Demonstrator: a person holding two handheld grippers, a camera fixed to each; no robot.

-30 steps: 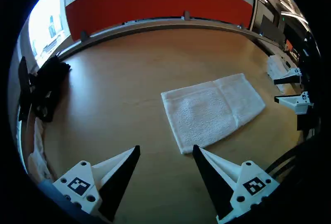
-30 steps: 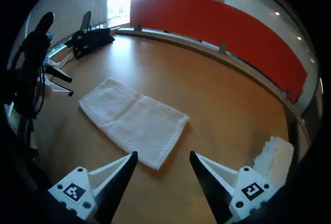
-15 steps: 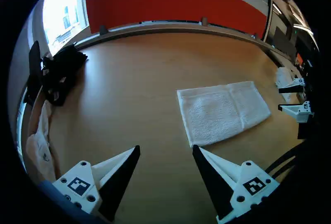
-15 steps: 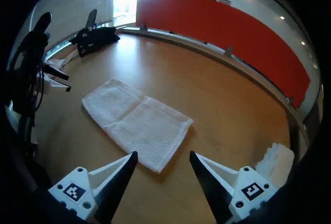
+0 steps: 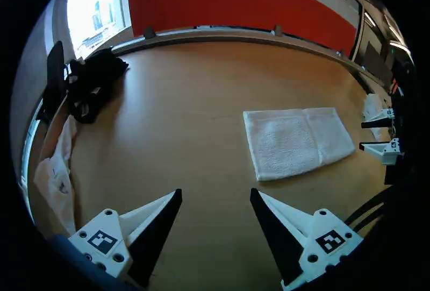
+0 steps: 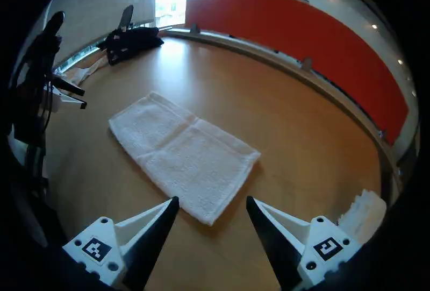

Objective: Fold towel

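Observation:
A white towel (image 5: 298, 140), folded into a flat rectangle with a crease across it, lies on the wooden table (image 5: 188, 113). My left gripper (image 5: 215, 194) hovers open above bare wood, with the towel ahead and to its right. In the right gripper view the towel (image 6: 183, 154) lies just beyond my open right gripper (image 6: 211, 199), its near corner almost between the fingers. The right gripper (image 5: 379, 135) appears past the towel's far end in the left gripper view. The left gripper (image 6: 67, 94) appears at the left of the right gripper view. Neither holds anything.
A black bag (image 5: 91, 81) and a pale cloth (image 5: 54, 172) sit at the table's left edge. A red divider (image 5: 242, 0) runs along the back edge. A stack of white folded cloth (image 6: 363, 213) rests near the right gripper.
The left gripper view has swung left, so the towel has drifted right and farther off. In the right gripper view the towel sits slightly closer. Both grippers stay open.

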